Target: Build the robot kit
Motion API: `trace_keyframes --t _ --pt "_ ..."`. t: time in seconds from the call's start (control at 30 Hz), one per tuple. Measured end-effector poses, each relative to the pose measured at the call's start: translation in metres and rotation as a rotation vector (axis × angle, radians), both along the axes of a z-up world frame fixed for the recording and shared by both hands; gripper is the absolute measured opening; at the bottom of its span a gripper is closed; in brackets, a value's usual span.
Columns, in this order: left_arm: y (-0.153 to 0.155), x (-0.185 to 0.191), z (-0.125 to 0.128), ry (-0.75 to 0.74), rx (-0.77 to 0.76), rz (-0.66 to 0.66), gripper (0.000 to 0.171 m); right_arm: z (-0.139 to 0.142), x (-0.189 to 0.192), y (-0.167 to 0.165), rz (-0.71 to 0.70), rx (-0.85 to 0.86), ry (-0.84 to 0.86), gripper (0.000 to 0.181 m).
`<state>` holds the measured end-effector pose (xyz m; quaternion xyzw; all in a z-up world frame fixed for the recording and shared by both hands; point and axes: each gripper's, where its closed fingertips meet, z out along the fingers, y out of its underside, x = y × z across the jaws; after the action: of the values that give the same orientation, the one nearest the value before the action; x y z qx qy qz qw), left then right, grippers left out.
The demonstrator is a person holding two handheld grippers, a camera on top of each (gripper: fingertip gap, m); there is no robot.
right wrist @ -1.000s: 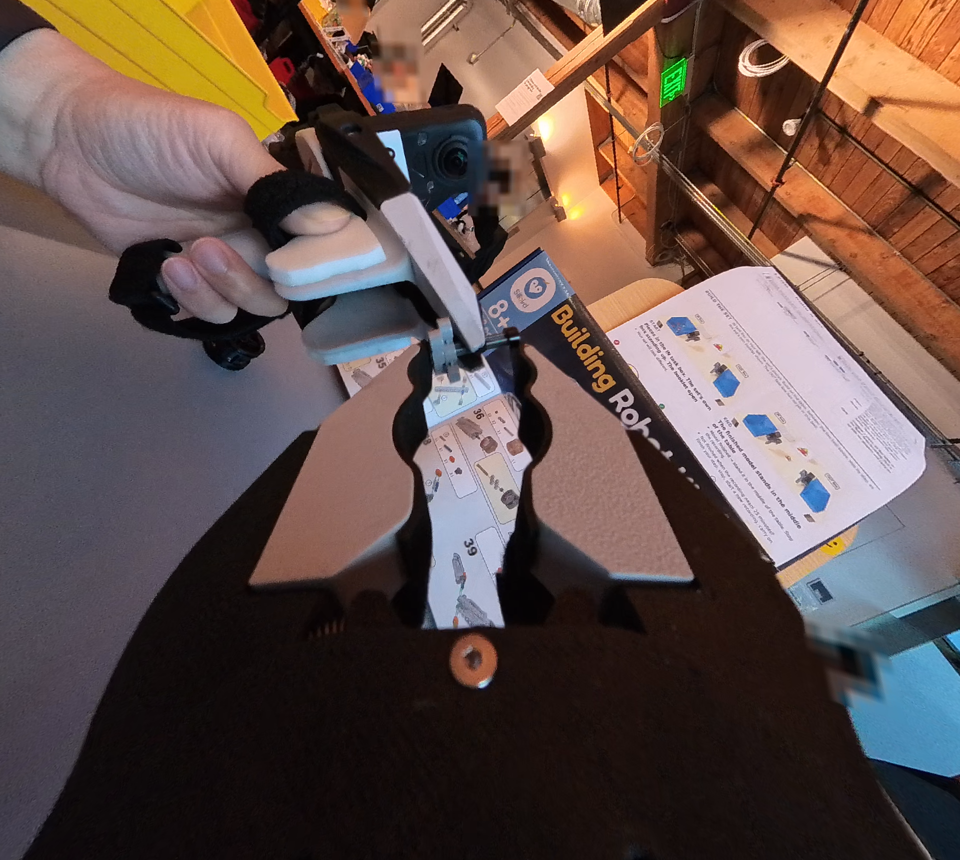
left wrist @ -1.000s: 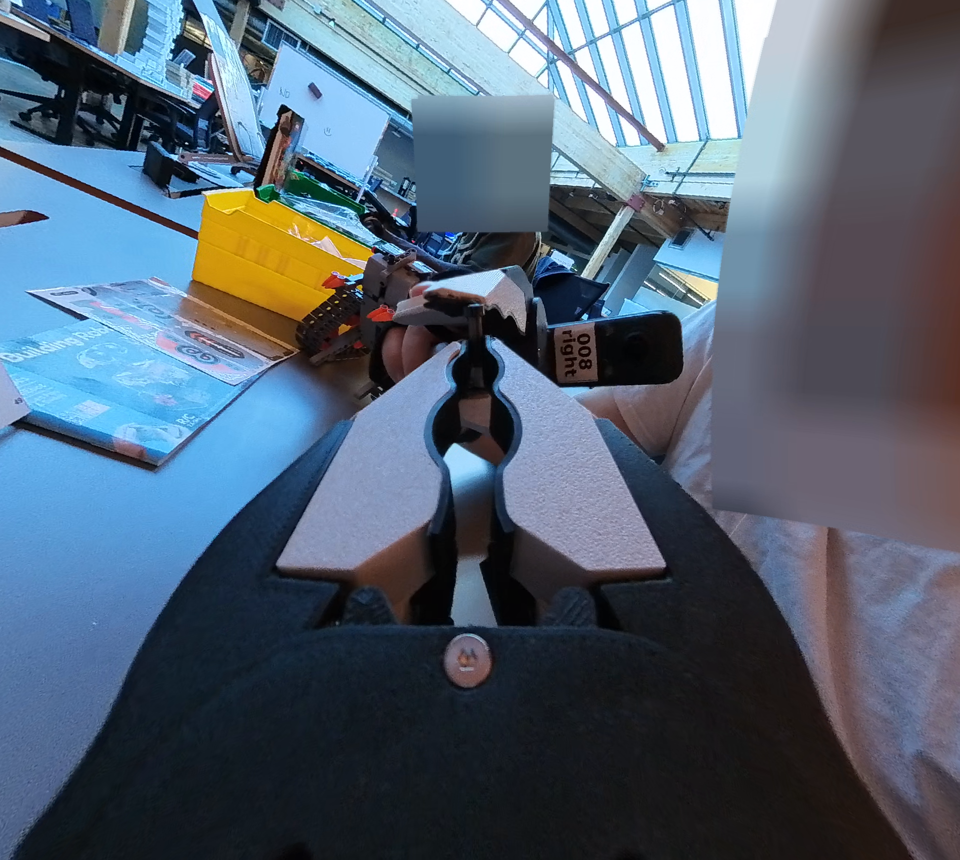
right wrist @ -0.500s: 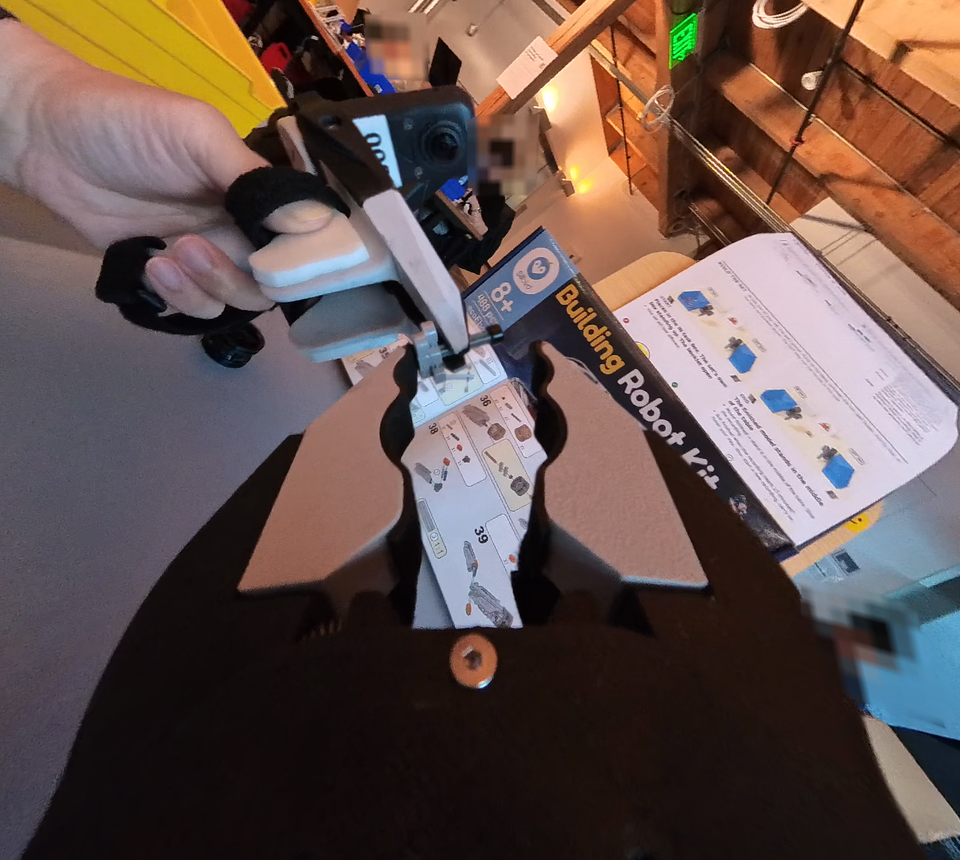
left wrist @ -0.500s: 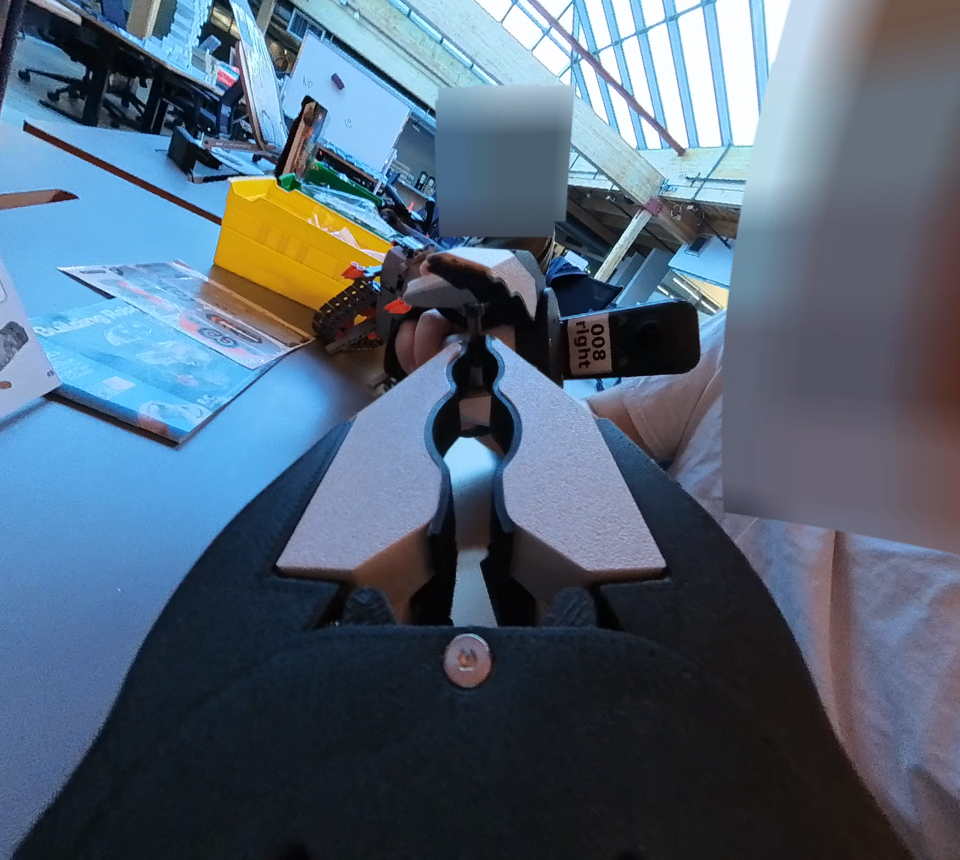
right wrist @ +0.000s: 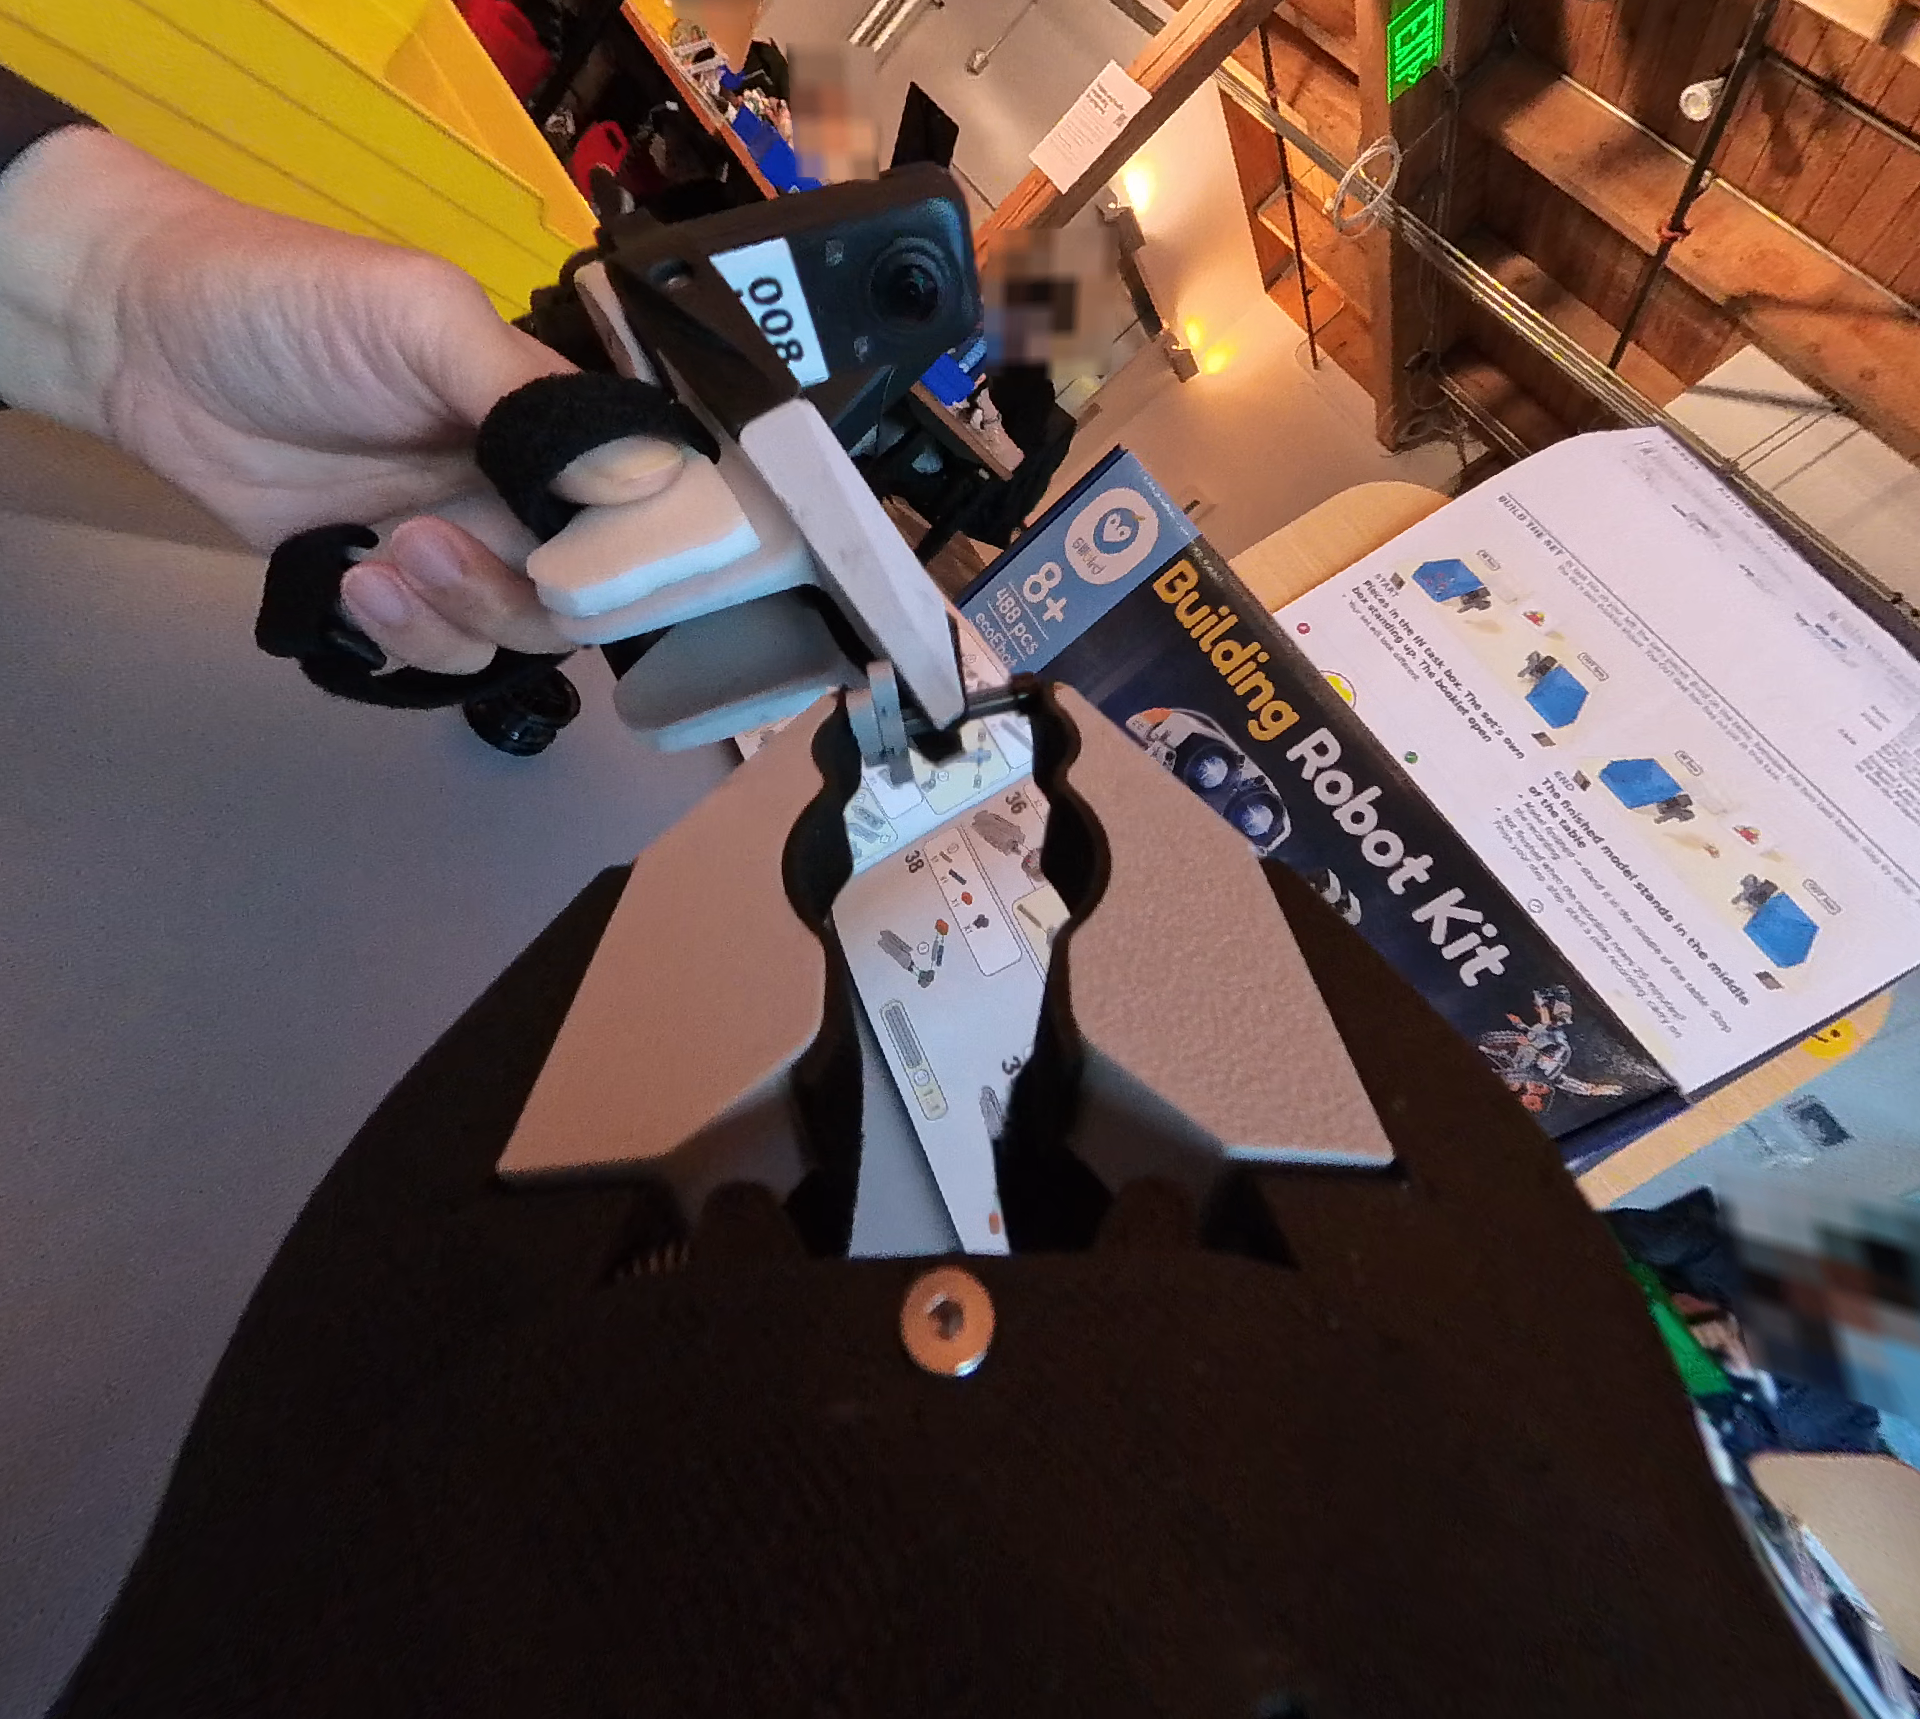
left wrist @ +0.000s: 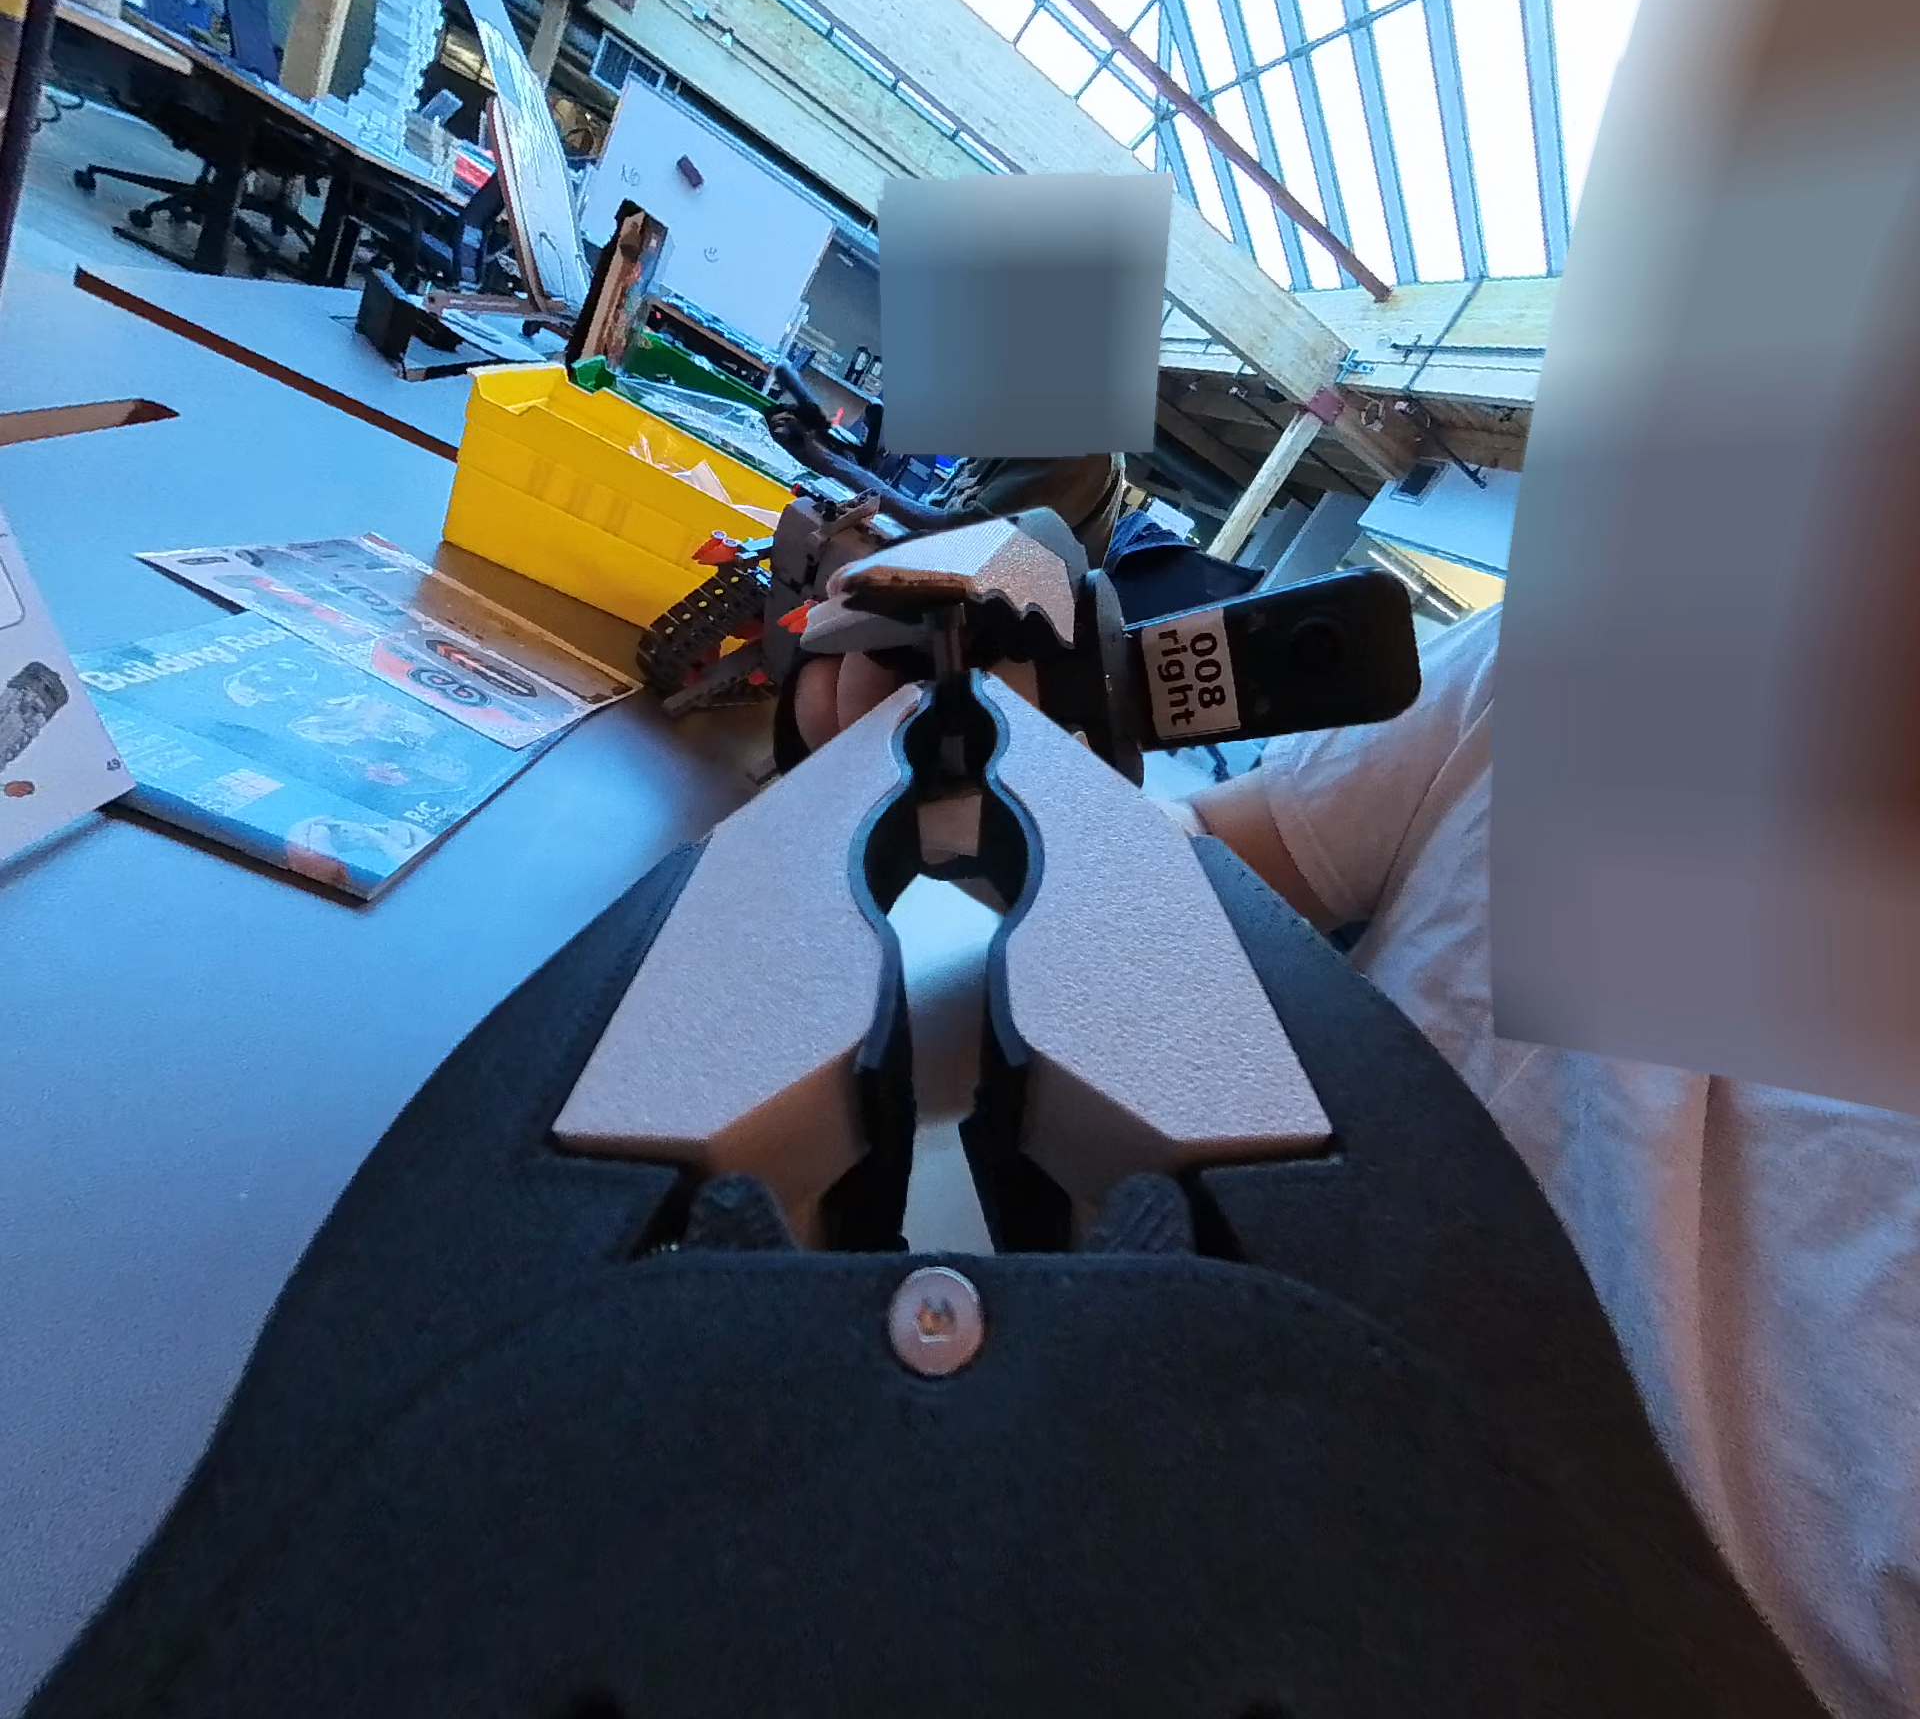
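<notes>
On the grey bench (left wrist: 208, 994), yellow bin (left wrist: 582, 495) at ten o'clock, my left claw (left wrist: 943, 695) pinches a small grey piece (right wrist: 881, 719); my right claw (right wrist: 940, 713) sits apart around it.

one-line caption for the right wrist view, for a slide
Right gripper and hand-held left gripper meet tip to tip over a small grey piece, above an instruction booklet.

Bin: we see a yellow bin (left wrist: 582, 485) on the grey table (left wrist: 156, 994).
Model: a tracked brick model (left wrist: 727, 620) sits just beside the bin.
Papers: we see a kit box (right wrist: 1330, 796) lying under a printed sheet (right wrist: 1662, 713), with an instruction booklet (left wrist: 301, 724) nearby.
</notes>
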<state>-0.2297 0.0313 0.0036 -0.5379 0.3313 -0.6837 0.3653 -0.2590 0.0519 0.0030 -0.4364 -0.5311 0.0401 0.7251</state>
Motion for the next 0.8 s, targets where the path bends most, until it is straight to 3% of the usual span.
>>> trace_keyframes --t 0.7,0.8 --pt "0.0015 -0.0009 0.0032 -0.005 0.033 0.039 0.0 -0.0008 -0.0014 0.0008 0.071 -0.166 0.062 0.032" --pt "0.0018 -0.0016 0.0062 -0.016 0.055 0.055 0.0 0.0029 -0.0014 0.0014 0.036 -0.116 0.083 0.032"
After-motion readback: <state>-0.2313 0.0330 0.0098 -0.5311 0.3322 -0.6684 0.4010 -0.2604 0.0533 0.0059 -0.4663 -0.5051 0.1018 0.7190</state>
